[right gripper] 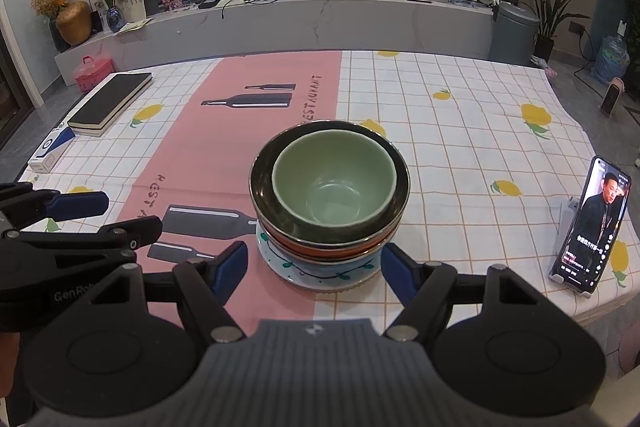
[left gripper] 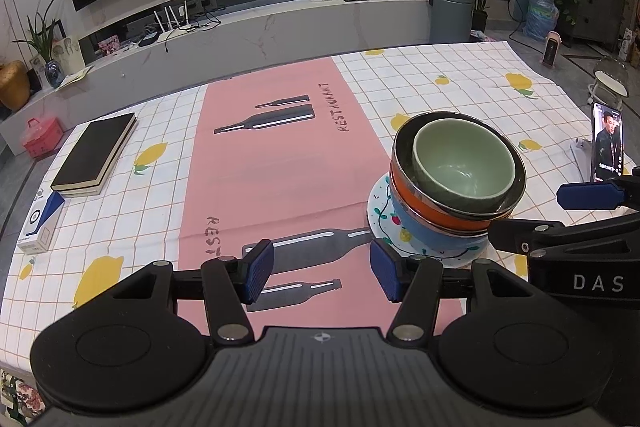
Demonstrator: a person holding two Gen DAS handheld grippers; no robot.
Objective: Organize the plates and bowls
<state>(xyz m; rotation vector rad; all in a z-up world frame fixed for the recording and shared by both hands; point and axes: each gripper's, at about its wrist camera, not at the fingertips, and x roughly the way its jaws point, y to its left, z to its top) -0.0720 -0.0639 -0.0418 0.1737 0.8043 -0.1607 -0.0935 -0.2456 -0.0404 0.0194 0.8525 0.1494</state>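
Observation:
A stack of tableware stands on the checked tablecloth. A green bowl (right gripper: 332, 187) sits tilted inside a dark-rimmed orange bowl (right gripper: 320, 247), over a blue bowl (left gripper: 432, 239) on a white patterned plate (right gripper: 272, 255). My right gripper (right gripper: 314, 275) is open, its blue pads on either side of the plate's near edge, not pressing on it. My left gripper (left gripper: 323, 273) is open over the pink runner, left of the stack (left gripper: 460, 179), with nothing between its pads. Each gripper shows in the other's view: right gripper (left gripper: 544, 213), left gripper (right gripper: 108, 217).
A phone (right gripper: 592, 223) leans on a stand at the table's right edge. A black book (left gripper: 96, 155) and a white and blue box (left gripper: 42, 223) lie at the far left. The pink runner (left gripper: 272, 167) crosses the middle of the table.

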